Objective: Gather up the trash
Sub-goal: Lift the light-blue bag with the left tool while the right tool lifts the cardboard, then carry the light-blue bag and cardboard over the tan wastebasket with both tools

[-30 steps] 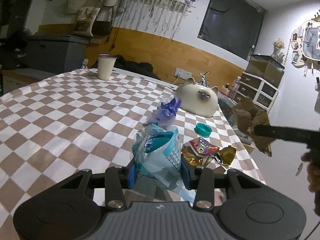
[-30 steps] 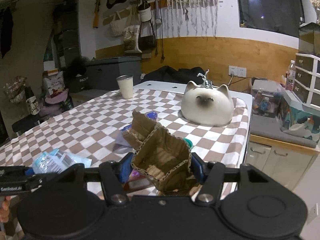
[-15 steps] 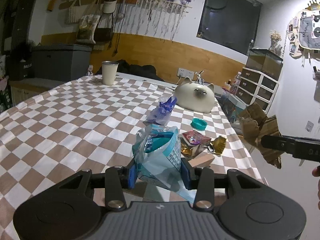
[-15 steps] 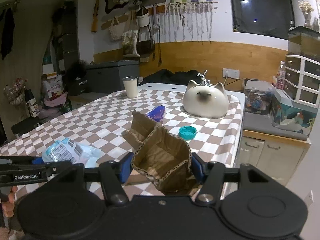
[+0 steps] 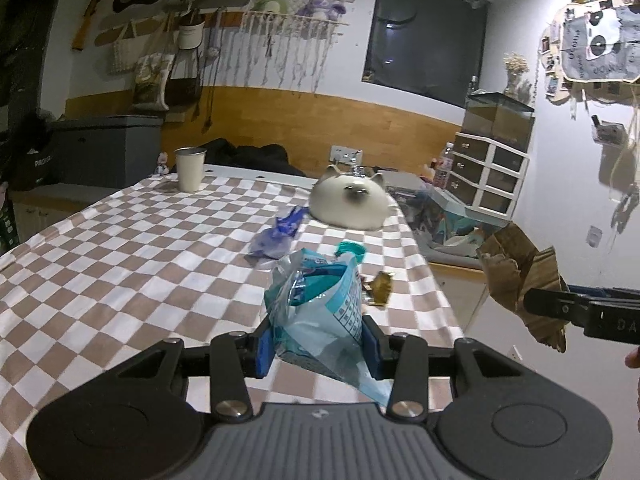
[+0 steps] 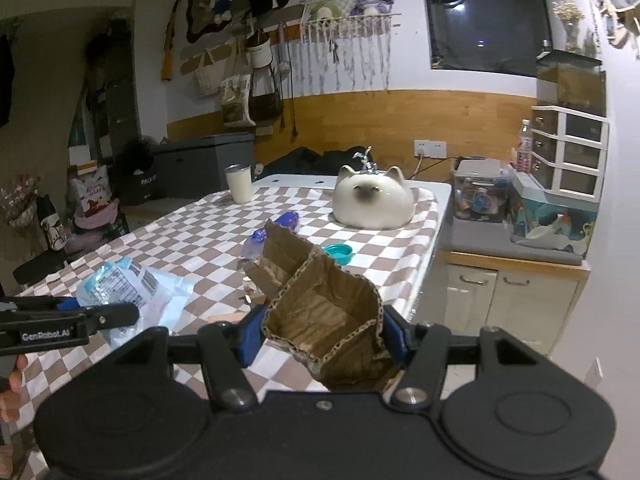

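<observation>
My left gripper is shut on a light blue plastic bag and holds it above the near part of the checkered table. My right gripper is shut on a torn piece of brown cardboard, held off the table's right front edge. The cardboard also shows in the left wrist view, the blue bag in the right wrist view. On the table lie a purple wrapper, a teal lid and a gold wrapper.
A white cat-shaped ceramic sits at the table's far right. A pale cup stands at the far left. A low cabinet with boxes and a white drawer unit stand right of the table.
Both grippers have pulled back and risen from the table, still holding the bag and the cardboard. The trash on the table looks farther away.
</observation>
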Action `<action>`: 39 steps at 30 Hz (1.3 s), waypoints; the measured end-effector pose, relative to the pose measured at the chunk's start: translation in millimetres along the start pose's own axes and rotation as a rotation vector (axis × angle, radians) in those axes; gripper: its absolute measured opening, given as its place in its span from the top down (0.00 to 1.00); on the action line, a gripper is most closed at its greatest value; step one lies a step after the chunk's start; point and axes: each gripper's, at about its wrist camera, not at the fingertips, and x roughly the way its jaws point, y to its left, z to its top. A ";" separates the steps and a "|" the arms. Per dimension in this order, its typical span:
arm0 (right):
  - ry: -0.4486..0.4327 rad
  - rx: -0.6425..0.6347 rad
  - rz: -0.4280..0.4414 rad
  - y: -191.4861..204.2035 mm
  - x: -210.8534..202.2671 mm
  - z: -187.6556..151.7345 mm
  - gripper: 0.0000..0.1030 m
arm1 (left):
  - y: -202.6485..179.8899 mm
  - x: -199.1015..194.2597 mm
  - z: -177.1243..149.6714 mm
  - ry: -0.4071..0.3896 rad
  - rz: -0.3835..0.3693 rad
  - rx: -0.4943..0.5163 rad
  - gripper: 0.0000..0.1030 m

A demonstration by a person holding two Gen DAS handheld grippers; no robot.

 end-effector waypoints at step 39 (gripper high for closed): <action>0.061 0.222 -0.295 -181.3 -109.0 -93.4 0.40 | -252.1 75.2 -67.1 0.231 -0.291 0.171 0.57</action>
